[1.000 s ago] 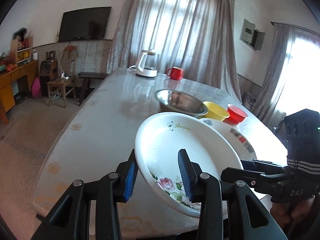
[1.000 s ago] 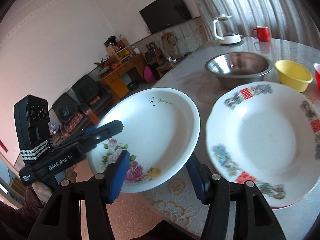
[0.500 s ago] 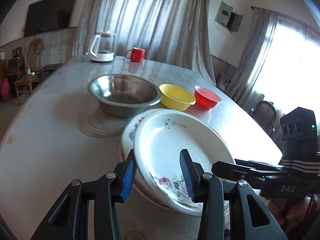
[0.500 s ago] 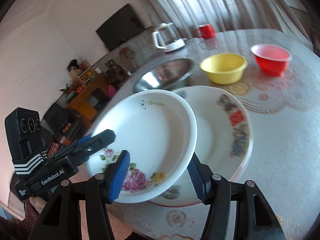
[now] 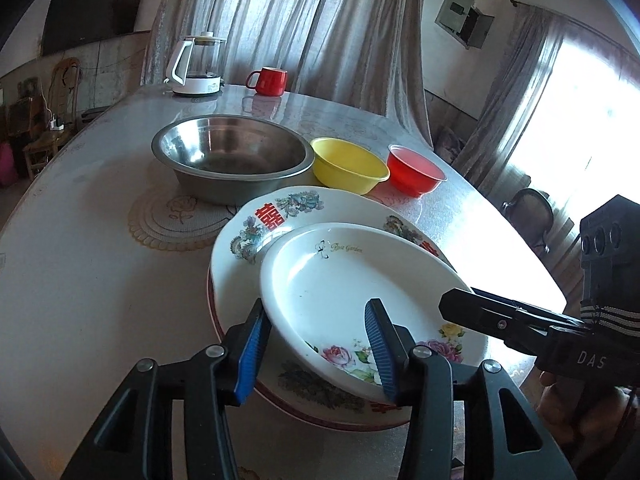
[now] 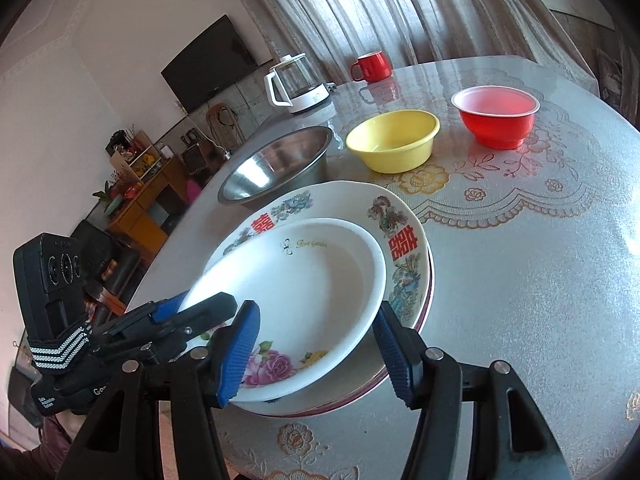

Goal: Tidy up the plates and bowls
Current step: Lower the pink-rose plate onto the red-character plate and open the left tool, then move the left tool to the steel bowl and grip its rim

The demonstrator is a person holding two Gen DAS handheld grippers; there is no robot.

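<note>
Rose plate covers centre of patterned plate beneath; only its rim shows. Contact of left claw pads with rose plate rim: cannot tell. Right claw pad contact likewise unclear. Hand under right claw mostly cut by frame edge. Shelf items too small to identify.

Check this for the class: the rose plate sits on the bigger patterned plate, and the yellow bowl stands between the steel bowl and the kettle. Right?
One error. The yellow bowl stands between the steel bowl and the red bowl, as the right wrist view shows. The rose plate does sit on the patterned plate.
</note>
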